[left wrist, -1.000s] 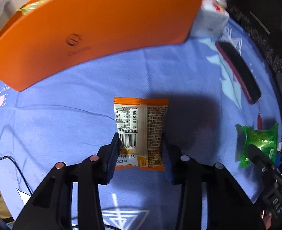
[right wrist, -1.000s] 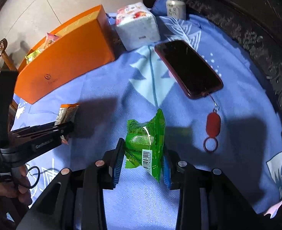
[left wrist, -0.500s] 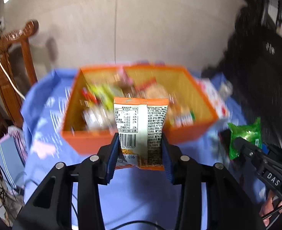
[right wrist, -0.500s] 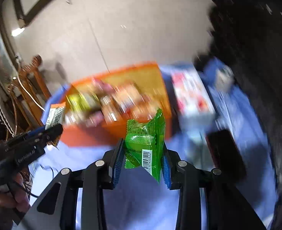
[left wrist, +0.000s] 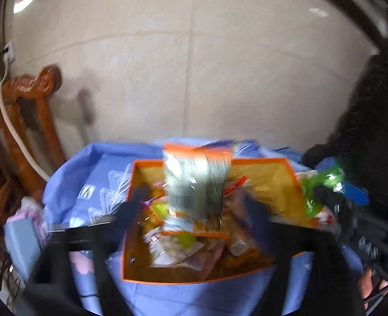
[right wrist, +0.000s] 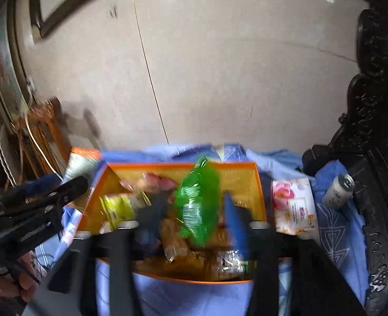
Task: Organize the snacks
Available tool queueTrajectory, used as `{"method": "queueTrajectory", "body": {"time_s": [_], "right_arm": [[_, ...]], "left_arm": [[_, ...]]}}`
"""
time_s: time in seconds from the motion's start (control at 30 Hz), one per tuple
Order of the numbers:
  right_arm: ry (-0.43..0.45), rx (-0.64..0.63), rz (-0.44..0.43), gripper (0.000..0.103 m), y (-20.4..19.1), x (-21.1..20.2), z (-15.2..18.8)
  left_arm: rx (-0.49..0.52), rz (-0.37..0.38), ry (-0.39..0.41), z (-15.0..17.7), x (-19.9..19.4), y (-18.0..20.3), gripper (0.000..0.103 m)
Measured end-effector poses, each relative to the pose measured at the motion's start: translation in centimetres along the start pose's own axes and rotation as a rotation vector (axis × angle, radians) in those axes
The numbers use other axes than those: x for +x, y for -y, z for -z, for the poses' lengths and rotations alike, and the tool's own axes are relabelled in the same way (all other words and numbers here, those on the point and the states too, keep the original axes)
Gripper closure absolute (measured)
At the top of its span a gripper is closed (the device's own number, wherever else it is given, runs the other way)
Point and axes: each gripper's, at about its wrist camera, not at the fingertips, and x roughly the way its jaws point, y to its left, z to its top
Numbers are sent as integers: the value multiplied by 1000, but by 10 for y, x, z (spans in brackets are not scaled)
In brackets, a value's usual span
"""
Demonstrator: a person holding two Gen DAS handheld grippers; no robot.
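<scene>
A carved wooden chair (left wrist: 25, 121) stands at the far left against the pale tiled wall (left wrist: 194, 65); the blue patterned cloth (left wrist: 93, 179) covers the desk beside it; on the cloth sits the open orange box (left wrist: 291, 181), heaped with mixed snack packets. The left claw (left wrist: 194, 216) has just been opening and now stands wide over the box's near half, its fingers (left wrist: 130, 210) well clear of the orange-edged snack packet (left wrist: 196, 184); that packet is free between them, blurred, above the box's contents. In the right wrist view the right claw (right wrist: 194, 213) has likewise just been opening; its blue-padded fingers (right wrist: 233, 216) stand apart from the green snack packet (right wrist: 196, 205), which hangs loose and blurred between them over the middle of the box. Just right of the box lies a floral tissue pack (right wrist: 294, 205); further right a small can (right wrist: 339, 191) leans against dark carved furniture (right wrist: 378, 131).
</scene>
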Motion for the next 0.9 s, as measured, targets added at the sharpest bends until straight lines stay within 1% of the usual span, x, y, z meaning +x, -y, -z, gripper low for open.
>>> {"method": "queueTrajectory", "body": {"time_s": [0.03,0.07,0.1,0.17,0.23,0.47,0.9], "right_arm": [[-10,5,18,3,-2,1,0],[0,11,34,3,-3,-1,2],[-2,15,51,3,-5,-3,5],[-60,8,81,3,-9,-1,9],[-78,3,95,3,-13,-3,16],[-60,3,116,3,-24,-26,29],[-40,29,108,3,-33,-64,49]], "left_arm": [[-14,-34,13,0,-2,-3,4],[-16,-43,20,0,-3,-5,4],[-10,-46,12,2,-5,-6,4],[5,-55,-7,7,-5,-8,4],[15,-66,-21,12,-9,-9,4],[0,-62,-18,30,-30,-19,4],[15,-64,-7,49,-74,-25,4]]}}
